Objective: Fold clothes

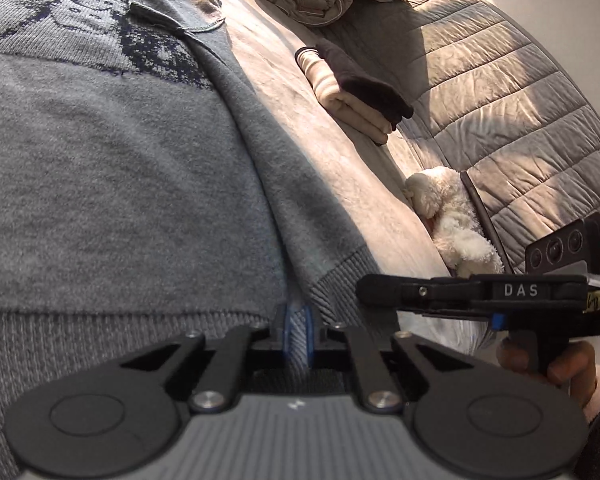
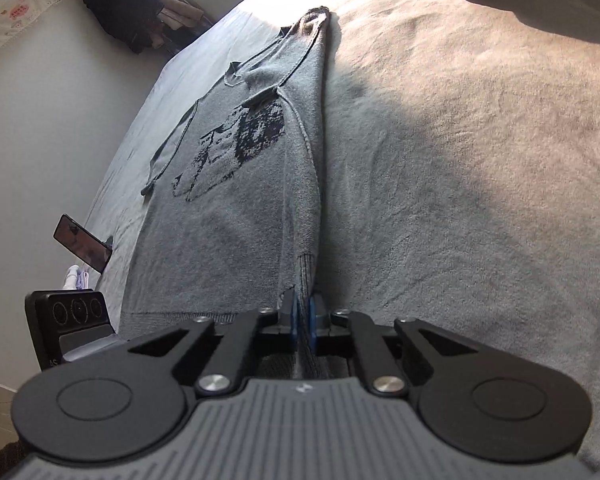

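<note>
A grey knitted sweater with a dark pixelated picture on its chest [image 2: 236, 168] lies spread flat on the bed covered in a pale beige fleece sheet [image 2: 460, 160], its ribbed hem along the bed's near edge and its collar pointing toward the far edge. One sleeve is folded in along the body, its ribbed cuff reaching the hem. The left gripper [image 1: 297, 330] has its fingers closed on the ribbed hem, the knit pinched between the blue pads. The right gripper [image 2: 303, 322] has its fingers closed on the ribbed cuff fabric at the sweater's side edge. A person's hand [image 1: 556, 364] holds the right gripper's handle. Farther along the bed, a folded stack of cream and dark brown garments [image 1: 352, 80] sits by a grey quilted duvet [image 1: 520, 100], with a white fluffy soft toy [image 1: 452, 220] tucked at the duvet's edge. A black phone on a stand [image 2: 82, 242] is propped at the bed's side edge.
</note>
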